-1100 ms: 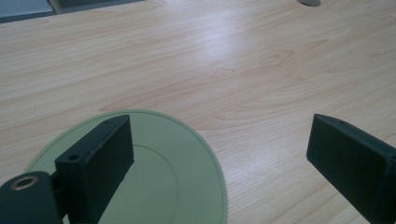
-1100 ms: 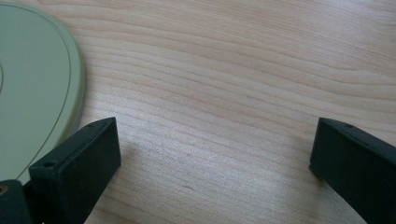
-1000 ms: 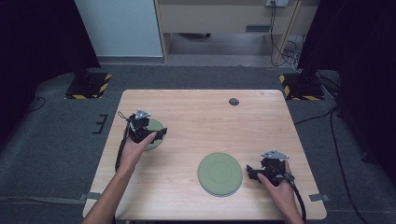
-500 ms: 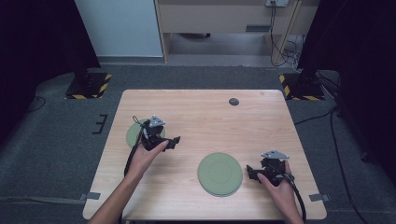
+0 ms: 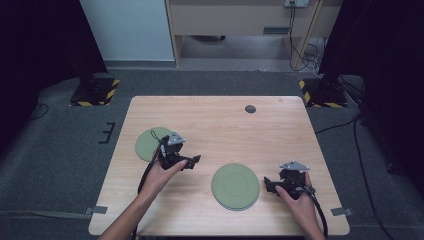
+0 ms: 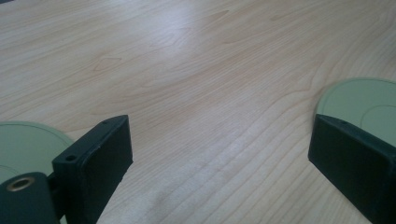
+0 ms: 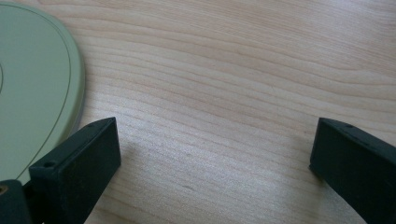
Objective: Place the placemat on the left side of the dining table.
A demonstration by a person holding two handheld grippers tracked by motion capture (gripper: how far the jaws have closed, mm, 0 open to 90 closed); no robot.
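Both tongs spread w/ nothing between: left tongs [image 5: 192, 161] beside small green plate [image 5: 148, 143] at surface's [image 5: 225, 125] left, right tongs [image 5: 270, 184] near big plate [image 5: 235, 186] front-center; plates look stiff, light, slick — grab by rim.

Both forearms are bare; each black gripper [image 5: 194, 161] [image 5: 270, 184] has blocky jaws, a grey three-cornered top plate and a trailing black cable.

two pale green plates [image 5: 235, 186] [image 5: 148, 143] on a light wood-grain table [image 5: 215, 120], beside black claws [image 5: 192, 161] [image 5: 270, 184].
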